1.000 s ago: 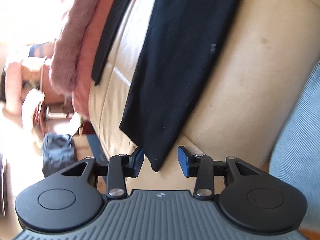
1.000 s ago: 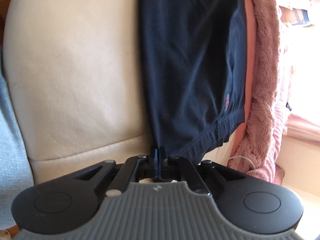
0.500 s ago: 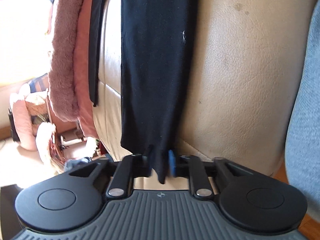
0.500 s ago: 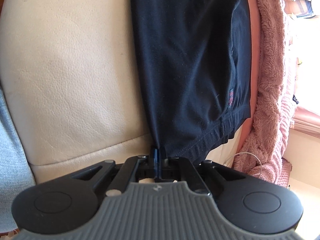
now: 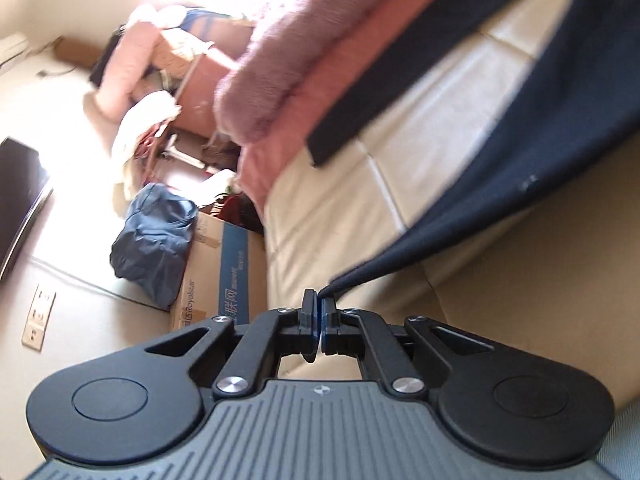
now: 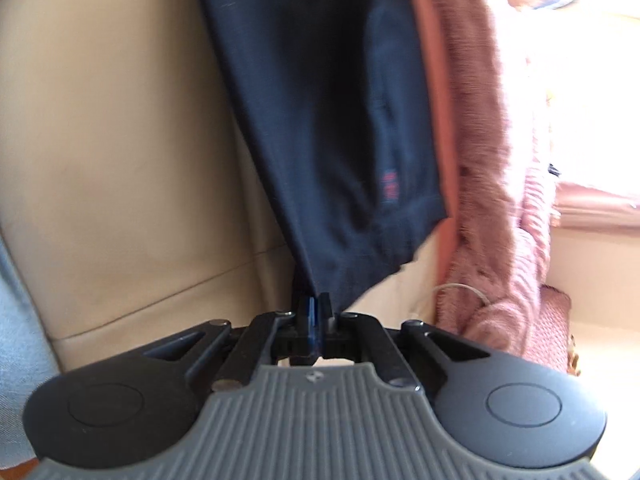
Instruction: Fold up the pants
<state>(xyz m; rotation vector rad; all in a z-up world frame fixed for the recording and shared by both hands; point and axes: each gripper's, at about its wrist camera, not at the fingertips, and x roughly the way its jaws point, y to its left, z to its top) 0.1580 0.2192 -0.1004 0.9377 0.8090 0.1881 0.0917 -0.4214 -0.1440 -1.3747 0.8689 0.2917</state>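
The dark navy pants (image 5: 532, 152) lie along a beige leather sofa (image 5: 344, 208). My left gripper (image 5: 319, 300) is shut on a corner of the leg end, and the cloth stretches from it up to the right. In the right wrist view the pants (image 6: 328, 112) hang over the sofa seat (image 6: 120, 152), with a small red mark near the waistband. My right gripper (image 6: 314, 304) is shut on the waistband corner, lifted off the cushion.
A pink fuzzy blanket (image 5: 304, 40) lies along the sofa back; it also shows in the right wrist view (image 6: 492, 160). A cardboard box (image 5: 216, 272) and a blue bag (image 5: 156, 240) stand on the floor by the sofa end. Grey cloth (image 6: 16, 320) is at left.
My left gripper closed on the pants' leg end and swung, pulling the cloth up off the cushion. My right gripper stayed shut on the waistband and lifted slightly.
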